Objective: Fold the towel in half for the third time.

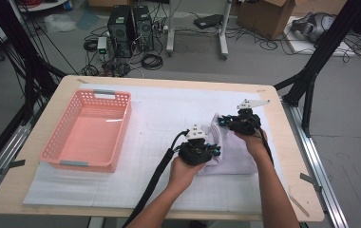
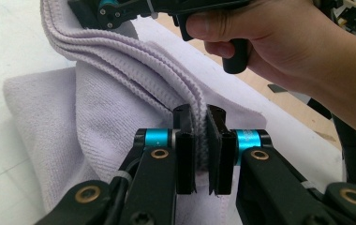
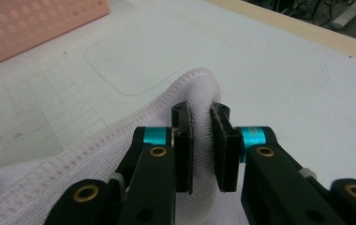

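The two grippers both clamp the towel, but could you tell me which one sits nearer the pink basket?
The left gripper, towards the basket; the right gripper grips the towel farther off.

Pink plastic basket sits at my left on the white padded mat — perforated walls, grey handle strips at its near and far ends, long side running away from me. Its corner also shows in the right gripper view. The mat has a faint grid and covers most of the wooden table. Beyond the table, on the grey floor — two black computer towers, loose coiled cables, a cardboard box, white stand legs. Black frame struts flank both sides.
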A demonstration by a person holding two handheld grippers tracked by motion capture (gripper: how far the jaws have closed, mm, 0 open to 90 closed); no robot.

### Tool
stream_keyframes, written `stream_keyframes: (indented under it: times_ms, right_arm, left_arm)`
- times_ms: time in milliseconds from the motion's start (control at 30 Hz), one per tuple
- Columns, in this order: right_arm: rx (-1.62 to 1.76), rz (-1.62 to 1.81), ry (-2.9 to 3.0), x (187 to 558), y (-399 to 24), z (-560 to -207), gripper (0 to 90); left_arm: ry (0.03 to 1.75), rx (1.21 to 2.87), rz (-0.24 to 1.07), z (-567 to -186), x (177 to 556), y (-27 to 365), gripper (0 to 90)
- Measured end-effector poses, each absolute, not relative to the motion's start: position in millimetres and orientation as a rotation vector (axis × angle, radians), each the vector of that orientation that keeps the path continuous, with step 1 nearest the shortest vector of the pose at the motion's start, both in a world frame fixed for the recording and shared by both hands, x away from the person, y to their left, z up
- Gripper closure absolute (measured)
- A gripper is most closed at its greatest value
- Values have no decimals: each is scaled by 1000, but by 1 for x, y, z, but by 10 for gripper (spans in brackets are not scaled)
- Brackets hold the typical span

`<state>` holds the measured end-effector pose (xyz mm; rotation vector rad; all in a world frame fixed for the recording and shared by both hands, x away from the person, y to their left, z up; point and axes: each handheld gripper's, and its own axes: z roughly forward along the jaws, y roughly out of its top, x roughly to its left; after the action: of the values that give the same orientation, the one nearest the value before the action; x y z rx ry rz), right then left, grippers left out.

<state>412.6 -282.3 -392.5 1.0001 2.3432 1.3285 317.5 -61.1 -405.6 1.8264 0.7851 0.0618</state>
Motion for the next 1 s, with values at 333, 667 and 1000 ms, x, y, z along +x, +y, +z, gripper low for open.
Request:
stream_keyframes:
  times_ms: [333, 667, 1000]
  right_arm:
    - [1013, 1288, 2336, 413, -298, -398, 803]
    - [1050, 1257, 2327, 410, -313, -405, 754]
    - [1081, 1187, 2279, 398, -330, -404, 664]
  left_arm:
    - [790, 1832, 46, -413, 322, -87, 829]
    - [726, 1751, 137, -406, 318, -62, 358]
    - [815, 1712, 252, -411, 322, 16, 288]
